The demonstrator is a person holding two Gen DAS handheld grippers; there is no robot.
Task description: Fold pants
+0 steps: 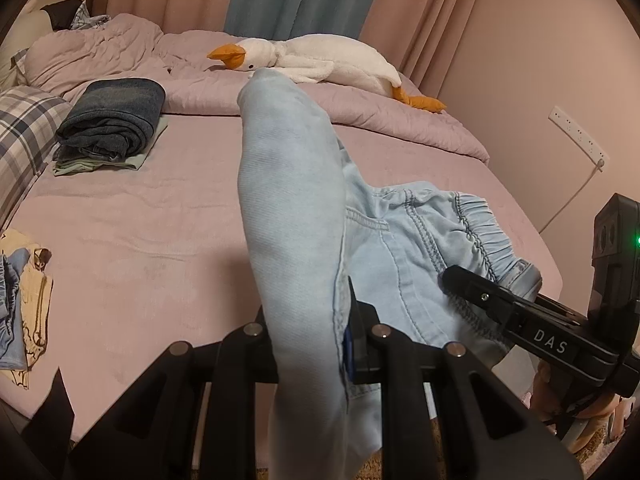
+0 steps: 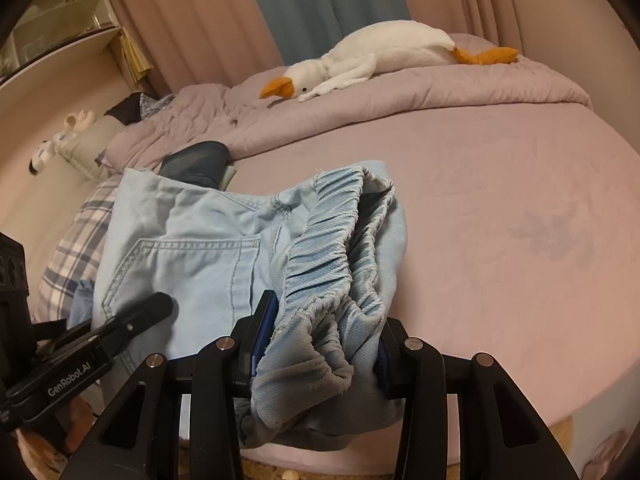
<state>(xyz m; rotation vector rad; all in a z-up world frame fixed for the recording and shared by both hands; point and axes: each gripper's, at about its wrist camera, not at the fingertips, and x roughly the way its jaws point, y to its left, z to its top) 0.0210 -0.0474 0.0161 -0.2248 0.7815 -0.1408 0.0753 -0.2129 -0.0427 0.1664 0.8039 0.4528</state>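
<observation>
Light blue denim pants (image 1: 296,216) with an elastic waistband (image 2: 332,264) hang at the near edge of a pink bed (image 1: 160,240). My left gripper (image 1: 316,344) is shut on a fold of the pants fabric, which rises as a tall ridge in front of the lens. My right gripper (image 2: 320,344) is shut on the bunched waistband. The back pocket (image 2: 180,272) shows in the right wrist view. Each gripper appears in the other's view: the right one (image 1: 520,312) at the waistband, the left one (image 2: 120,328) at lower left.
A stack of folded dark jeans (image 1: 112,120) lies on the bed at back left, beside a plaid pillow (image 1: 24,132). A white plush goose (image 1: 320,60) lies on the rumpled duvet (image 1: 120,52) at the back. Loose clothes (image 1: 20,304) lie at the left edge.
</observation>
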